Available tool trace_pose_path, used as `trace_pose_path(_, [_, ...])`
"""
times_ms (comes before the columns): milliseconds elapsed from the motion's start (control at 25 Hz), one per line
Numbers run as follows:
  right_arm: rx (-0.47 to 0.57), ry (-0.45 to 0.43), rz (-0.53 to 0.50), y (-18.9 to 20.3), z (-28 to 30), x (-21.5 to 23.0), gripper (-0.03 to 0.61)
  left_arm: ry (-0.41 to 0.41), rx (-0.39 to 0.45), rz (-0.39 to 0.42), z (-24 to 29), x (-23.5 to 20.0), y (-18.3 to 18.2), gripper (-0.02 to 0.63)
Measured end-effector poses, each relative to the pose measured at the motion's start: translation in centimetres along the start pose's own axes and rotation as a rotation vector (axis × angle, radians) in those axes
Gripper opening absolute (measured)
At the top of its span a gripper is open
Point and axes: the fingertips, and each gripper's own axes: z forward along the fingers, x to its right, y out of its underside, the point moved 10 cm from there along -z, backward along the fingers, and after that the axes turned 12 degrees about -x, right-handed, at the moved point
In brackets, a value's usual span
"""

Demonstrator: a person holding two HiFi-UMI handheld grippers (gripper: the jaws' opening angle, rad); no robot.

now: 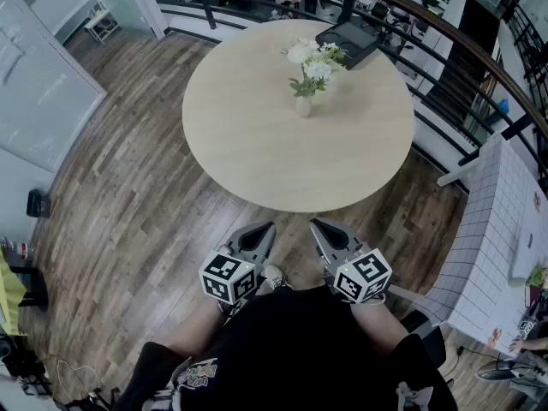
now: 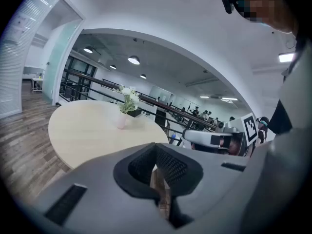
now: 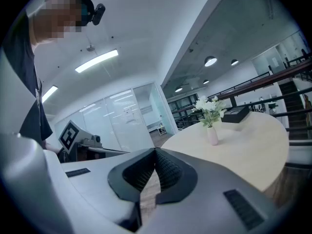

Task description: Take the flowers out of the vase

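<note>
White flowers (image 1: 313, 61) with green leaves stand in a small pale vase (image 1: 304, 106) on the far half of a round light-wood table (image 1: 257, 152). The flowers (image 2: 127, 99) and vase (image 2: 121, 121) also show in the left gripper view, and flowers (image 3: 209, 106) and vase (image 3: 212, 135) in the right gripper view. My left gripper (image 1: 267, 226) and right gripper (image 1: 315, 224) are held close to my body, short of the table's near edge, well away from the vase. Both are shut with nothing between the jaws.
A dark flat box (image 1: 354, 41) lies on the table's far edge behind the flowers. A black railing (image 1: 445, 84) curves round the back and right. A white gridded table (image 1: 505, 229) stands at the right. Wooden floor (image 1: 128, 204) surrounds the round table.
</note>
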Motion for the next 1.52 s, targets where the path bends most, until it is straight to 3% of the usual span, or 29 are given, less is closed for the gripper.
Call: trace_pose_path(1520, [0.037,-0.021,0.011,-1.6,3.7,-1.9,0.021,-0.004,0.041,-0.027,-2.6,-4.0,0.9,0.006])
